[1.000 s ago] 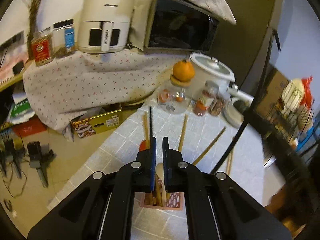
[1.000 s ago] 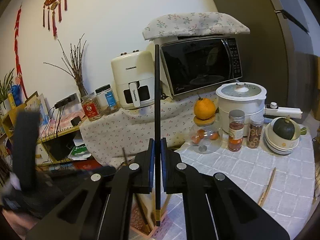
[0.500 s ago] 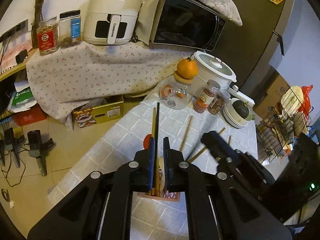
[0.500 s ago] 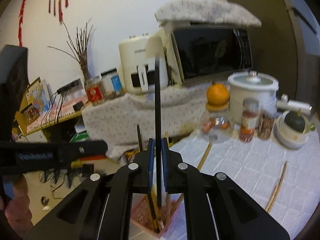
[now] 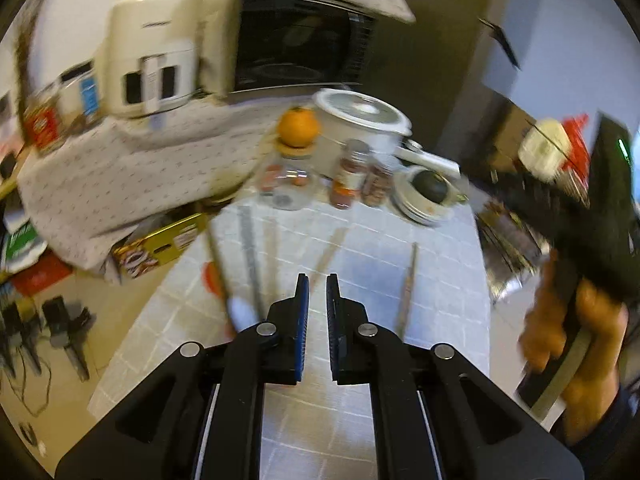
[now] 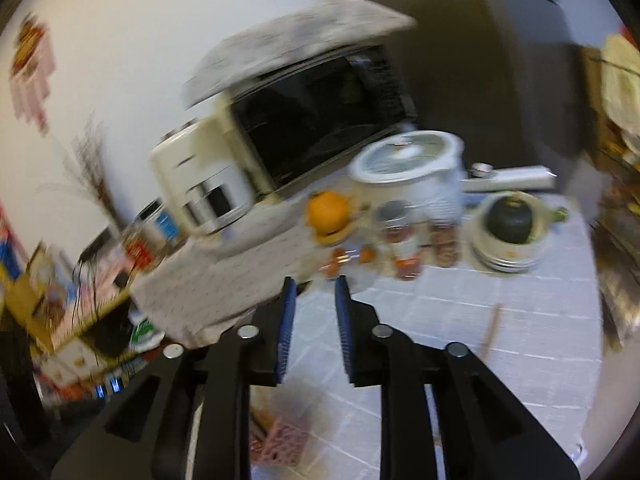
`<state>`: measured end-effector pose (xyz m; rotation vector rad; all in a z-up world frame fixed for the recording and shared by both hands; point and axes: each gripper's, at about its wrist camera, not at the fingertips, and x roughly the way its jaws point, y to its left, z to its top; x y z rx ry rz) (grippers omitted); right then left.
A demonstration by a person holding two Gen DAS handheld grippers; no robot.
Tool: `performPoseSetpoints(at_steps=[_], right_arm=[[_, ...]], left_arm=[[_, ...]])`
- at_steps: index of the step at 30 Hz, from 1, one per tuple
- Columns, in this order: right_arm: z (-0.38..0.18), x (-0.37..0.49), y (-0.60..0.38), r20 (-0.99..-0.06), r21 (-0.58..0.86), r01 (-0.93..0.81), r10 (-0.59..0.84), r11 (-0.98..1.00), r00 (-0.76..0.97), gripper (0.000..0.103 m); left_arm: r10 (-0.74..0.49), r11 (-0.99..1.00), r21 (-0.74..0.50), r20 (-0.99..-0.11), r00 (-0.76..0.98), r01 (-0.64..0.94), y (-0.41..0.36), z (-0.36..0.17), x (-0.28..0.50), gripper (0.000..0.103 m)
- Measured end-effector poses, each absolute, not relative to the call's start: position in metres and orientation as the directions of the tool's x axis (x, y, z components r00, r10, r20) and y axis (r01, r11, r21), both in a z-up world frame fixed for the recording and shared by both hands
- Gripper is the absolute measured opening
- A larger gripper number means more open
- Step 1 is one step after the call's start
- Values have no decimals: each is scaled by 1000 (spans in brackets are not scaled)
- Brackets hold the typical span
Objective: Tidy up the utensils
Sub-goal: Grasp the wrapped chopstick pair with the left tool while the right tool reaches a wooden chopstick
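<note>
Black chopstick held a second ago is gone from the right gripper [image 6: 314,304]; its jaws have just been opening and stand released, nothing between them. Left gripper [image 5: 317,300] nearly closed, empty. Pink utensil holder [image 6: 280,446] sits at the table's [image 6: 540,380] near edge. Step: deposit done; next, fetch a loose wooden chopstick [image 5: 404,286] mid-table.

Motion blur is smearing both views. The pink holder [image 6: 280,446] is showing only partly, hiding behind the right gripper [image 6: 315,292]. The hand [image 5: 576,340] is being cut off by the right edge. The upright utensils [image 5: 250,256] are blurring beyond telling.
</note>
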<state>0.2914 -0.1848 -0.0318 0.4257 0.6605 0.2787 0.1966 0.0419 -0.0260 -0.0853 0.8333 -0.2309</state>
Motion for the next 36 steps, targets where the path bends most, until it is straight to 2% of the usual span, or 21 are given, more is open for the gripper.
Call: performPoseSetpoints(at_steps=[3,6,10,12,15,17,19,24,36], right_arm=[[-37,300,-230,-579,498,-8,339,867,742,25],[-55,312,-262,-677,487,92,308,869,668,25],[-94,319,-295,-755,534,198,357,822,550,25],[-110,322,-300,-780,532,224,370,816,504,25],[-133,325,-307,-822,500,255,361,828,441,26],[-148,328,-313,-829,521,289,394,803,397,26],[-159,328,-322,-832,532,336,408,777,375,26],[-165,333,-333,-831,540,367,412,758,374,26],[-187,344,-345,-858,504,404,386,763,340,26]], left_arm=[[-263,960,-137,-733,627,243,5,-31,194,8],[-275,949,-118,-762,586,292,-29,-44,197,8],[-275,937,-109,-816,508,332,-69,-74,212,8],[-263,933,-98,-845,465,347,-89,-93,228,13],[-259,937,-132,-883,391,323,-102,-125,259,13],[-294,937,-217,-913,283,272,-105,-159,287,14],[-295,940,-243,-931,215,238,-108,-185,305,15],[-198,965,-165,-969,148,206,-119,-241,342,15],[-188,948,-141,-971,146,285,-153,-258,359,15]])
